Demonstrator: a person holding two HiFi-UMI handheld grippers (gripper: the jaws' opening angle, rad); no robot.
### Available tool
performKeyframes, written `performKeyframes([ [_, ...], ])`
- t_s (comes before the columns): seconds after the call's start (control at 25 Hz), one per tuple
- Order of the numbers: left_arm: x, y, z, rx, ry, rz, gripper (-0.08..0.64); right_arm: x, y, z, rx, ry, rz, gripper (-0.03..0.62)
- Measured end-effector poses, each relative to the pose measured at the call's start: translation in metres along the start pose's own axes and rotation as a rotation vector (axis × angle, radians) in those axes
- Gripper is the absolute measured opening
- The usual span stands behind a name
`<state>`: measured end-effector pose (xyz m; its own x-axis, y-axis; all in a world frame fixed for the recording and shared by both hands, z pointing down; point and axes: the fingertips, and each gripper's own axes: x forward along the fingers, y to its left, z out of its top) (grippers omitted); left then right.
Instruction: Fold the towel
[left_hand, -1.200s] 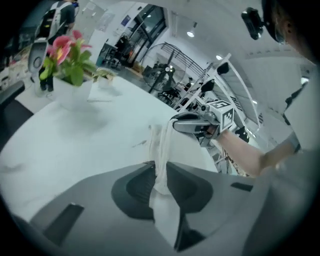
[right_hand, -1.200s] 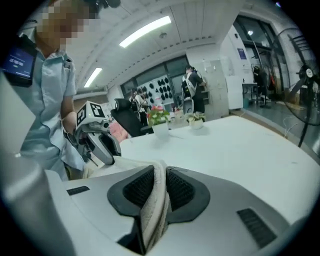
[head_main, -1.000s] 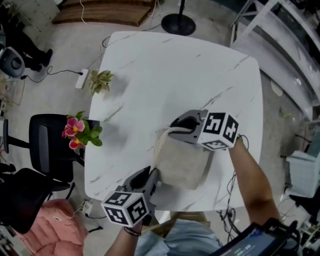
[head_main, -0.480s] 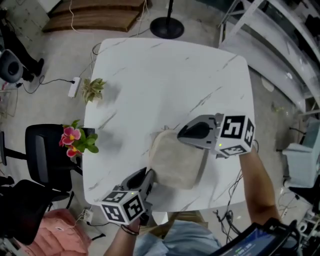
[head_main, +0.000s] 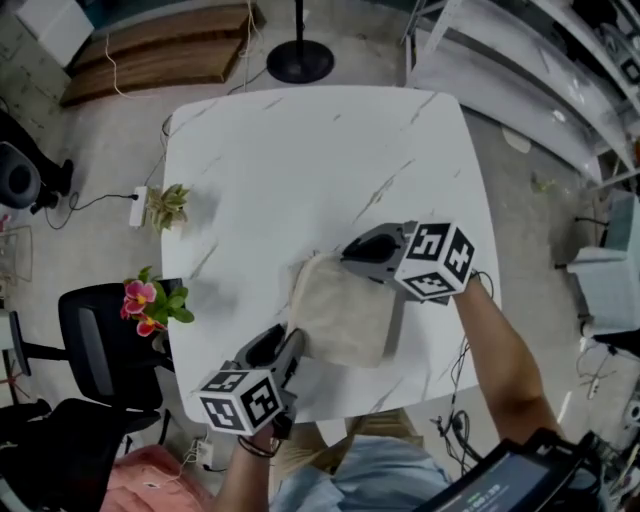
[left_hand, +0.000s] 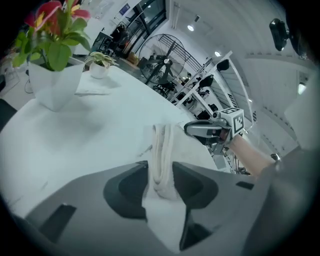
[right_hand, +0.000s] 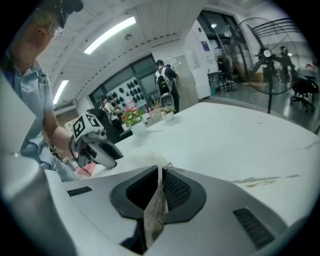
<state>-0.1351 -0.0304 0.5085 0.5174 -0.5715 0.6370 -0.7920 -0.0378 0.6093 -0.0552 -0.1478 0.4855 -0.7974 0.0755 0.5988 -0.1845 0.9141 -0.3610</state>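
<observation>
A beige towel (head_main: 340, 315) lies folded on the white marble table (head_main: 300, 160), near its front edge. My left gripper (head_main: 292, 342) is at the towel's near left corner. In the left gripper view the thick folded edge (left_hand: 162, 145) fills the gap between that gripper's (left_hand: 160, 175) jaws, which are opening. My right gripper (head_main: 348, 252) is at the towel's far edge. A thin flap of towel (right_hand: 155, 215) stands between its (right_hand: 160, 187) jaws, which are opening slightly but still hold the cloth. Each gripper shows in the other's view: the right one (left_hand: 210, 129), the left one (right_hand: 97, 147).
A white pot of pink flowers (head_main: 150, 300) and a small green plant (head_main: 165, 205) stand at the table's left edge. A black chair (head_main: 100, 340) is beside that edge. A lamp base (head_main: 300, 62) is on the floor beyond the table. Shelving (head_main: 520, 60) runs along the right.
The right gripper has shifted a little along the towel's far edge and risen slightly with the cloth. The left gripper has stayed at the near left corner. The towel lies flatter.
</observation>
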Motion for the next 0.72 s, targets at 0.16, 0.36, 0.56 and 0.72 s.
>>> performKeyframes([
  [0.16, -0.036, 0.006, 0.006, 0.081, 0.001, 0.019, 0.222, -0.037, -0.004, 0.038, 0.051, -0.162, -0.112, 0.041],
  [0.36, -0.106, -0.004, 0.054, 0.209, -0.164, 0.082, 0.190, -0.093, 0.031, 0.088, 0.070, -0.372, -0.299, 0.041],
  [0.56, -0.176, -0.072, 0.150, 0.466, -0.454, 0.054, 0.110, -0.140, 0.102, 0.168, -0.021, -0.618, -0.519, 0.041],
  [0.72, -0.232, -0.134, 0.193, 0.630, -0.646, 0.010, 0.049, -0.167, 0.170, 0.215, -0.133, -0.719, -0.701, 0.037],
])
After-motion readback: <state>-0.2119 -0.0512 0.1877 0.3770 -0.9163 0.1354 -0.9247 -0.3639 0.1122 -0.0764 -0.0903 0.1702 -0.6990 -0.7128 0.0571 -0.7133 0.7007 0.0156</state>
